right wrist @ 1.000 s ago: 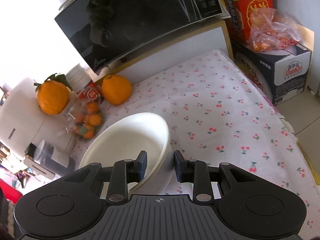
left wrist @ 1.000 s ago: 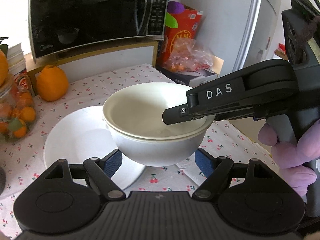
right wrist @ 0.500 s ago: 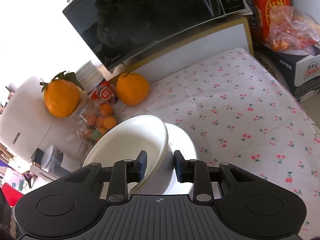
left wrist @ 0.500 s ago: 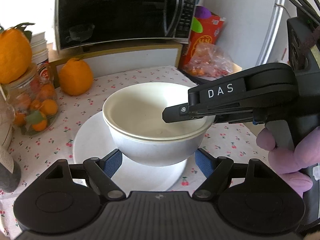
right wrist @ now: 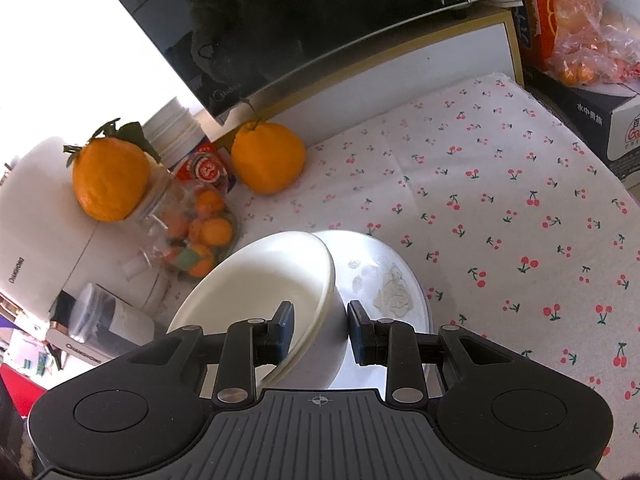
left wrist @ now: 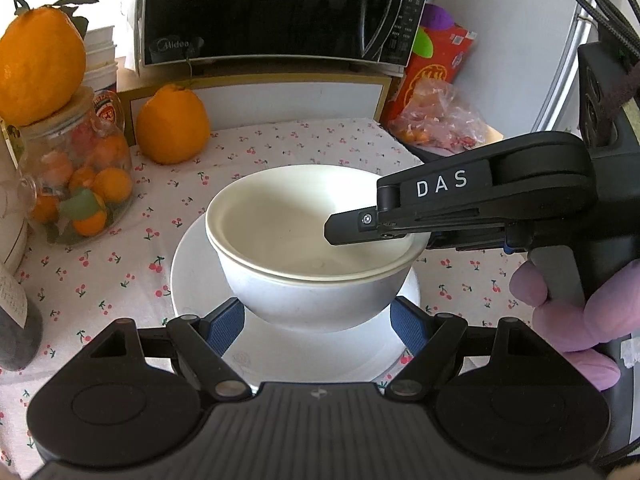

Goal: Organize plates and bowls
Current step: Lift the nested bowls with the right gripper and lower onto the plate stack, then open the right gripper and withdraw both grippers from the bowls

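Your left gripper (left wrist: 316,322) holds the two nested white bowls (left wrist: 304,276) from below, its blue pads pressing each side of the outer bowl's base. Your right gripper (right wrist: 320,330) pinches the bowls' rim, one finger inside, one outside. Under both jaws lies the white plate (right wrist: 400,280) on the cherry-print cloth (right wrist: 500,200).

A cherry-print tablecloth (right wrist: 500,184) carries a white plate (right wrist: 404,276), an orange (right wrist: 268,160) and a fruit jar (left wrist: 76,172).
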`<move>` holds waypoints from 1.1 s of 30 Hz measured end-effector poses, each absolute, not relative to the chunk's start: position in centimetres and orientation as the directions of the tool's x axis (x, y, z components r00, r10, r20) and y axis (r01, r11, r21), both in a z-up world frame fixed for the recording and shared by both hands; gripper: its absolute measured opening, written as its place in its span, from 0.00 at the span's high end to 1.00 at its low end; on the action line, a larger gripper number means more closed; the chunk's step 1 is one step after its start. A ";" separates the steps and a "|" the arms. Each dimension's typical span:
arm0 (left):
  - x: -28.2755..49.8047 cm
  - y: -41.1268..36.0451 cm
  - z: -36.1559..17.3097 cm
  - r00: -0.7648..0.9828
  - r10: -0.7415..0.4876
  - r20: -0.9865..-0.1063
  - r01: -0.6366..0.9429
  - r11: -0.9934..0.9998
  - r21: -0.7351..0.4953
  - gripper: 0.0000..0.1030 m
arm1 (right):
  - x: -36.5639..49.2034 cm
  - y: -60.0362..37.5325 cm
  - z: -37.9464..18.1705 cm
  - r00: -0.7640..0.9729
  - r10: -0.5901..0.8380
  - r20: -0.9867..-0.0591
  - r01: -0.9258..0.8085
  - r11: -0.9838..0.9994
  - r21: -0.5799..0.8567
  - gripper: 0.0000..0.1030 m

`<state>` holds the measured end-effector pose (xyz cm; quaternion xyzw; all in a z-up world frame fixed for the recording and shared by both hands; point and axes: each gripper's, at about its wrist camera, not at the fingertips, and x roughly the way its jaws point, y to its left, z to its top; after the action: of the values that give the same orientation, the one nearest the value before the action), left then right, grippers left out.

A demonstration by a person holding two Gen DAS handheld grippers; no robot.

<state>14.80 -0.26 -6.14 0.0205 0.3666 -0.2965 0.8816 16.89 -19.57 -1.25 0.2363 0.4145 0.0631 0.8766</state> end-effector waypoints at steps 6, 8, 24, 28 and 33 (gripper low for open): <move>15.1 -0.8 -7.1 0.551 -0.498 -0.669 0.542 0.824 -0.167 0.25 | 17.0 -20.0 -2.6 0.641 0.300 -0.707 0.104 0.878 0.467 0.73; 15.1 -0.9 -7.3 0.552 -0.492 -0.674 0.542 0.825 -0.158 0.25 | 17.1 -20.0 -3.0 0.638 0.301 -0.708 0.111 0.875 0.471 0.73; 14.7 -1.3 -7.7 0.577 -0.445 -0.685 0.557 0.828 -0.069 0.07 | 17.0 -19.6 -3.2 0.637 0.295 -0.712 0.082 0.892 0.444 0.63; 14.5 -1.4 -7.5 0.580 -0.434 -0.690 0.561 0.826 -0.048 0.03 | 16.9 -19.9 -3.0 0.641 0.288 -0.711 0.089 0.893 0.441 0.51; 14.4 -0.8 -7.2 0.550 -0.447 -0.706 0.566 0.821 -0.080 0.01 | 16.6 -20.5 -2.7 0.651 0.293 -0.701 0.091 0.886 0.455 0.42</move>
<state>14.45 -0.77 -7.16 0.0786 0.3766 -0.2888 0.8767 16.64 -20.53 -2.65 0.2317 0.4139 0.0576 0.8784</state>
